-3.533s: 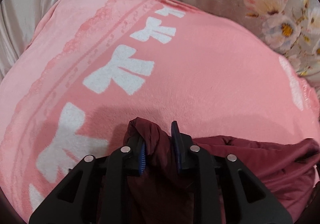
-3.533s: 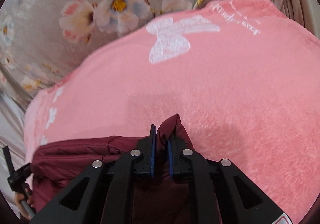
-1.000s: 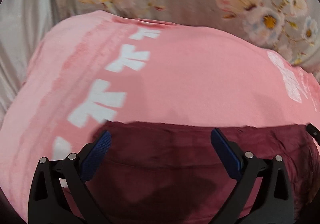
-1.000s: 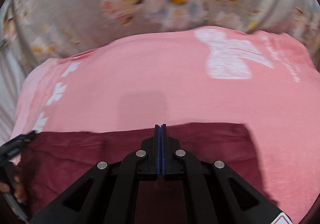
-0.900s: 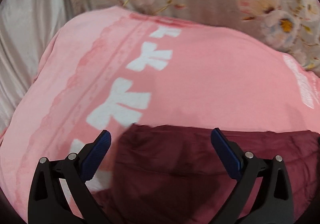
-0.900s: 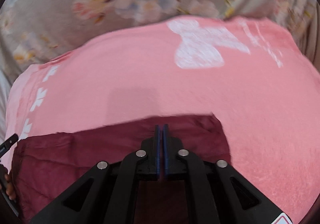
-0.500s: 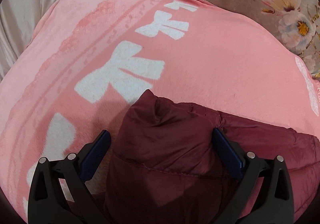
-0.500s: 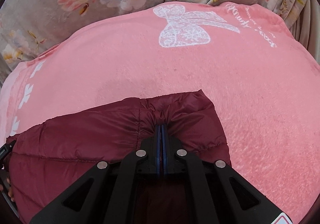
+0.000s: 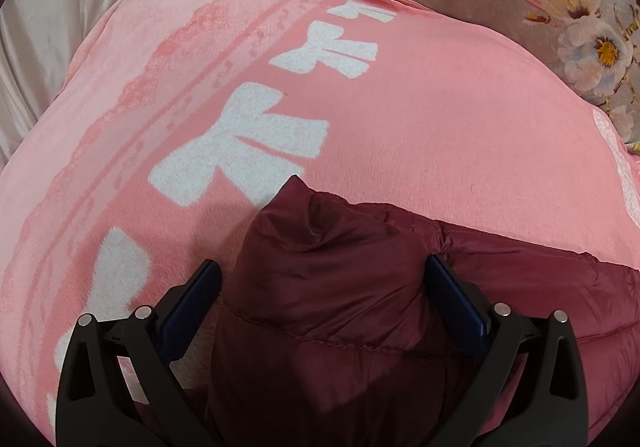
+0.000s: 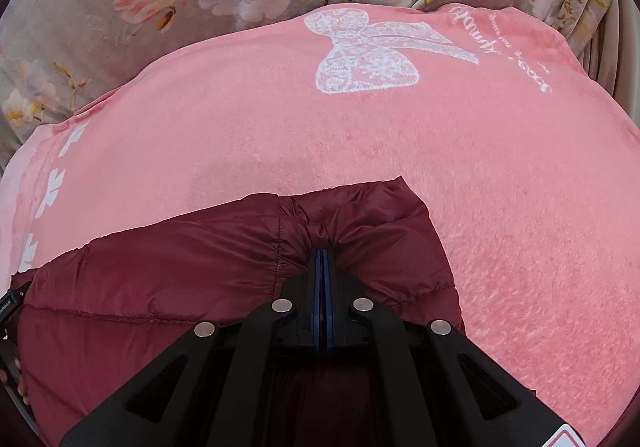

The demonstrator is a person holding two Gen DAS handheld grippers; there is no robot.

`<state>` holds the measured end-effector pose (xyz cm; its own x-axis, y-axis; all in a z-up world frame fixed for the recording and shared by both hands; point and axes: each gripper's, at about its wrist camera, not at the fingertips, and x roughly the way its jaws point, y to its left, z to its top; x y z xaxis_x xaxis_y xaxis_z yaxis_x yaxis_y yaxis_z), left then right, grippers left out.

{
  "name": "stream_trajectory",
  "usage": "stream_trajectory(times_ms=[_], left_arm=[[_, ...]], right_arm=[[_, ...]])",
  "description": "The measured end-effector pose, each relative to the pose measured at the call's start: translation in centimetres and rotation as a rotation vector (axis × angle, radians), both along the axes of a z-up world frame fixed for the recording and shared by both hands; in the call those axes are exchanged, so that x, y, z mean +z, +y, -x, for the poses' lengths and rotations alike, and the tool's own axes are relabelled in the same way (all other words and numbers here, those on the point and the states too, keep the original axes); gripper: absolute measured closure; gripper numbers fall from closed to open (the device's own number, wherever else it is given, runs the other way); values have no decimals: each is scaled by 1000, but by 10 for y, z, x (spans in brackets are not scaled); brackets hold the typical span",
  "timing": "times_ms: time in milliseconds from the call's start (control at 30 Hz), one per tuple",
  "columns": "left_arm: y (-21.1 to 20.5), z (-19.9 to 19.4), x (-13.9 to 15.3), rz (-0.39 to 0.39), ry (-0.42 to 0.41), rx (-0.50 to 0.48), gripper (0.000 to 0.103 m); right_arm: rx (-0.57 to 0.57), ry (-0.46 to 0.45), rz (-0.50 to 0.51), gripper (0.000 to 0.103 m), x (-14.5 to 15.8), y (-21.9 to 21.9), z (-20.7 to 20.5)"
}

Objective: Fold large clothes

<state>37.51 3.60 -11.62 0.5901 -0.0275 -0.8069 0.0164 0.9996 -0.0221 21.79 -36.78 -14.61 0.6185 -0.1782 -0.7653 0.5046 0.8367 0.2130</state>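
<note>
Your left gripper (image 9: 322,279) stands wide open astride a corner of the maroon jacket (image 9: 332,287) lying on the pink blanket (image 9: 440,135). Your right gripper (image 10: 322,253) looks pinched closed on its puffy edge.

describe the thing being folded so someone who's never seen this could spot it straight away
Start from the big pink blanket printed with white bows. Lying on its near part is a dark maroon puffer jacket, shiny, with stitched quilting. It is the only dark thing there, and the right gripper is pinching its edge.
</note>
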Motion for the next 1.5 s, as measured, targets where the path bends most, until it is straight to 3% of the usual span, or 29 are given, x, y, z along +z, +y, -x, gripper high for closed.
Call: stream_trajectory(times_ms=[400,633,700,767,833,967,1100,1333,1500], left_arm=[[0,0,0,-6,-1,-1,5],[2,-1,0,2,-3,0,5],[6,0,1,28,-3,1,5],[14,8,7,51,1,16,5],[23,25,18,82,-13,18,5],[43,68,32,118,2,17,5],[66,111,34,200,35,25,5],[103,161,9,300,87,80,5],[93,174,7,260,34,62,5]], right_arm=[[-4,-6,-7,101,0,-1,0],[-17,-48,-78,102,-2,-11,4],[-51,-48,-25,102,7,-6,9],[-49,-84,51,92,32,16,21],[53,-151,50,91,59,52,34],[253,-154,68,91,81,133,45],[377,-105,0,91,62,191,48],[387,-78,-25,92,30,218,57],[376,-103,18,93,20,227,60]])
